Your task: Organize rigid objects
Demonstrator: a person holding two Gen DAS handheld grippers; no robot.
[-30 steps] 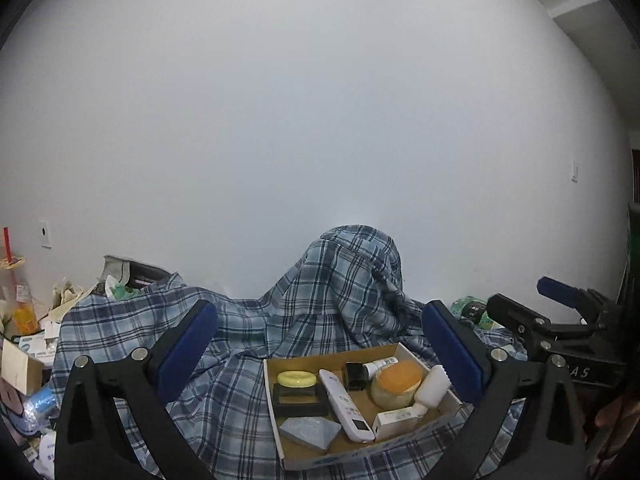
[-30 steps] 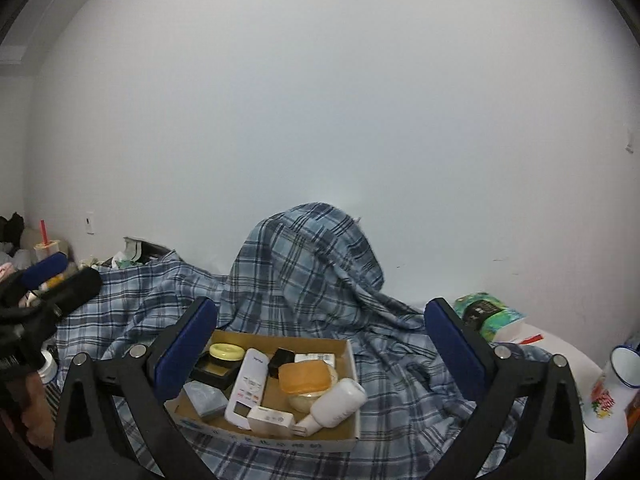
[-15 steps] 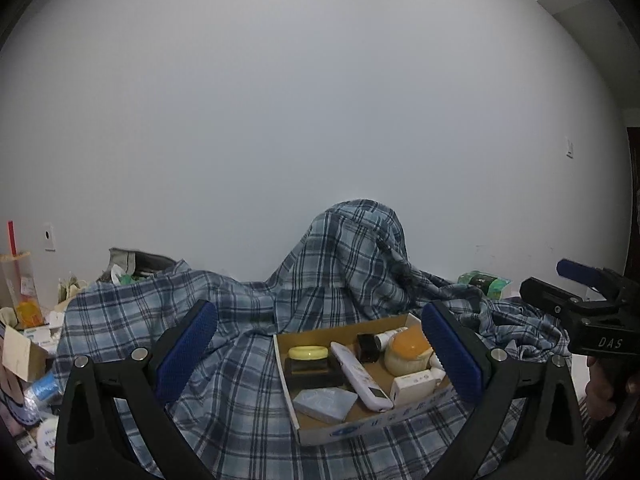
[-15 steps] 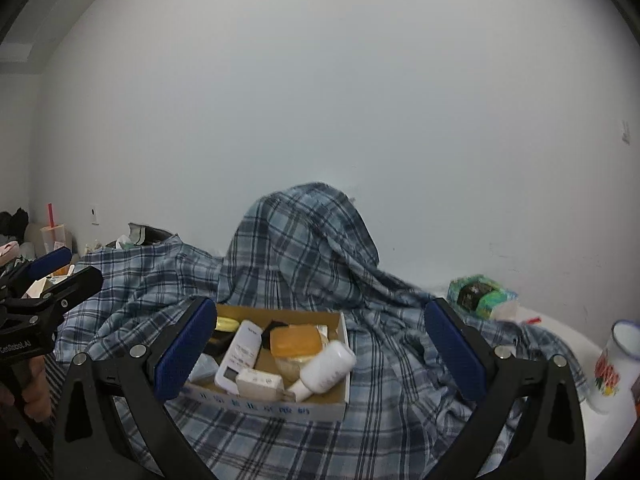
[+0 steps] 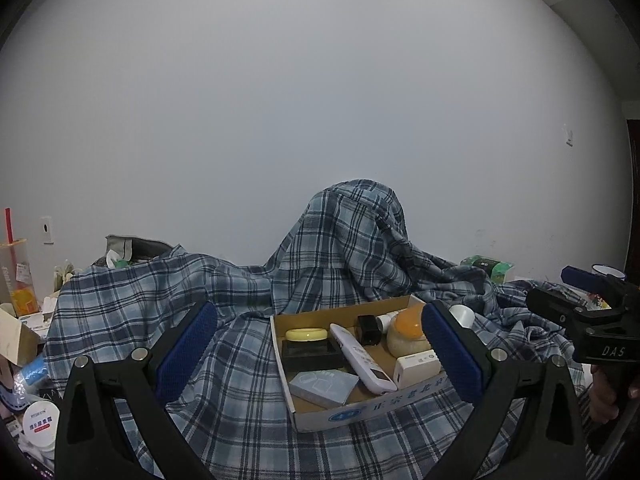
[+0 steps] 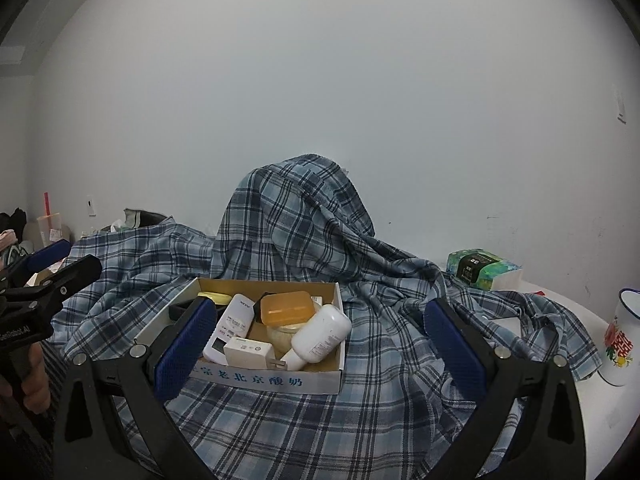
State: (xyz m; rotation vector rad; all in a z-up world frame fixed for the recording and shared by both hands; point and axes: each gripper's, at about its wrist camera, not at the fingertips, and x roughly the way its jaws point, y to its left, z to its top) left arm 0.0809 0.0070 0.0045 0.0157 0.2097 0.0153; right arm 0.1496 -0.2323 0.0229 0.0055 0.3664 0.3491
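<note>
A shallow cardboard box [image 5: 340, 412] [image 6: 264, 378] sits on a blue plaid cloth. It holds a white remote [image 5: 362, 354] [image 6: 230, 326], a yellow ring [image 5: 306, 334], a black case [image 5: 312, 354], a grey card box [image 5: 324, 386], an orange-lidded jar [image 5: 408, 334] [image 6: 286, 308], a white charger [image 5: 416, 368] [image 6: 248, 352] and a white bottle [image 6: 320, 334]. My left gripper [image 5: 318, 350] is open and empty, in front of the box. My right gripper [image 6: 316, 346] is open and empty, also before the box.
The plaid cloth [image 6: 304, 232] drapes over a tall hump behind the box. A green tissue pack [image 6: 482, 268] and an enamel mug [image 6: 622, 340] stand at the right. Cups, jars and boxes [image 5: 24, 320] crowd the left edge.
Both grippers have drawn back and tilted up a little; the box now sits higher and more central in each view. Both stay open.
</note>
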